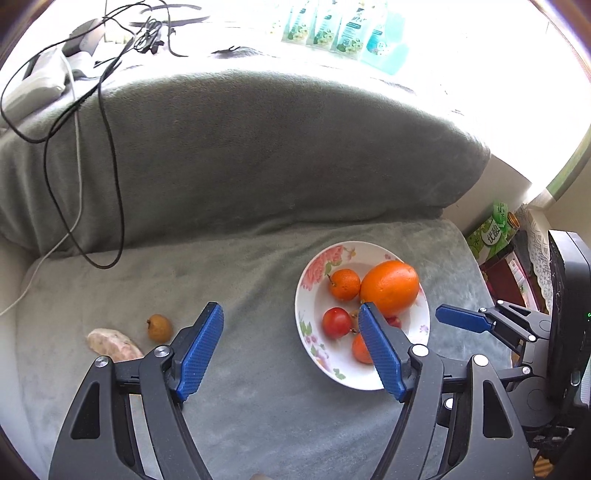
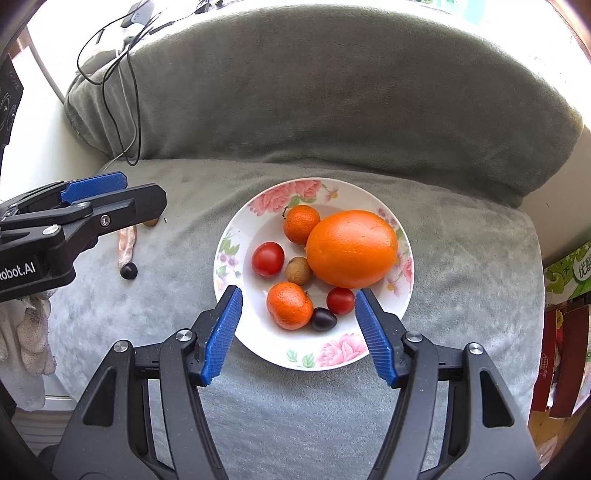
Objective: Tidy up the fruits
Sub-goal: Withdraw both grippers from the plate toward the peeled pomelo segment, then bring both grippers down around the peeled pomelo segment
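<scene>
A floral white plate lies on the grey sofa seat. It holds a large orange, two small tangerines, two red tomatoes, a brown longan and a dark grape. Left of the plate lie a loose longan, a pinkish peel-like piece and a dark grape. My left gripper is open and empty above the seat, left of the plate. My right gripper is open and empty above the plate's near rim.
The grey sofa backrest rises behind the seat. Black and white cables hang over its left side. Green packages and a dark device stand past the seat's right edge. Snack packets lie on the bright ledge behind.
</scene>
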{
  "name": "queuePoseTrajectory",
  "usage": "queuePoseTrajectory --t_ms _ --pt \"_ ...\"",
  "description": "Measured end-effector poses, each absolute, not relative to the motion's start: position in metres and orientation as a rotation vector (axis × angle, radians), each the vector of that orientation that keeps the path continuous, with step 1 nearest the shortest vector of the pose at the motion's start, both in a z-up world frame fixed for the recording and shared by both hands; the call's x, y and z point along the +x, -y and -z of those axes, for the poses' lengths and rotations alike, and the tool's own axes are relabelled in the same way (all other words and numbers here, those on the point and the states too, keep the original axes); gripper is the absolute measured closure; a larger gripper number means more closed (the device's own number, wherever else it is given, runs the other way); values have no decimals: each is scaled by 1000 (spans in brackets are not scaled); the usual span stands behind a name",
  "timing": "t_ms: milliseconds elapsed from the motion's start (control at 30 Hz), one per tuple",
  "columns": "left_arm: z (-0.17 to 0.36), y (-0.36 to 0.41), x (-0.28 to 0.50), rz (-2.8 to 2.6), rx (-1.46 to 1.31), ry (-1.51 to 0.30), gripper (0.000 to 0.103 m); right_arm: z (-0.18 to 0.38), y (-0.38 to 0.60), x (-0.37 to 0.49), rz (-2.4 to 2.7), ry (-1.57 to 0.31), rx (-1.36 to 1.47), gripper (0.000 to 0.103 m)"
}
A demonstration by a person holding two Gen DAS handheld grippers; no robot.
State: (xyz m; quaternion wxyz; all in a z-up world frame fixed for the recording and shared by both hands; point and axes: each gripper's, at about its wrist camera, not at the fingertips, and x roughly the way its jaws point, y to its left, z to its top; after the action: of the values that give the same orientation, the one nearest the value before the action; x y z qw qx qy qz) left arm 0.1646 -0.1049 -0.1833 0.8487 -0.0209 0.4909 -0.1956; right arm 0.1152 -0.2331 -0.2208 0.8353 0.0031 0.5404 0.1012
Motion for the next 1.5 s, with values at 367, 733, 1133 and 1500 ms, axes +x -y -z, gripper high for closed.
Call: queuePoseTrajectory --t_ms 367,733,1133,1500 --pt "192 32 140 288 -173 -1027 28 219 207 130 -331 -1180 85 37" --pt "214 -35 117 168 -300 -1048 28 219 156 159 -518 -1218 128 37" --pt "233 -84 120 79 -413 -1071 28 243 87 174 -652 -1285 80 37" --pt "250 -103 142 70 -469 -1090 30 268 41 177 -710 -1317 -9 39"
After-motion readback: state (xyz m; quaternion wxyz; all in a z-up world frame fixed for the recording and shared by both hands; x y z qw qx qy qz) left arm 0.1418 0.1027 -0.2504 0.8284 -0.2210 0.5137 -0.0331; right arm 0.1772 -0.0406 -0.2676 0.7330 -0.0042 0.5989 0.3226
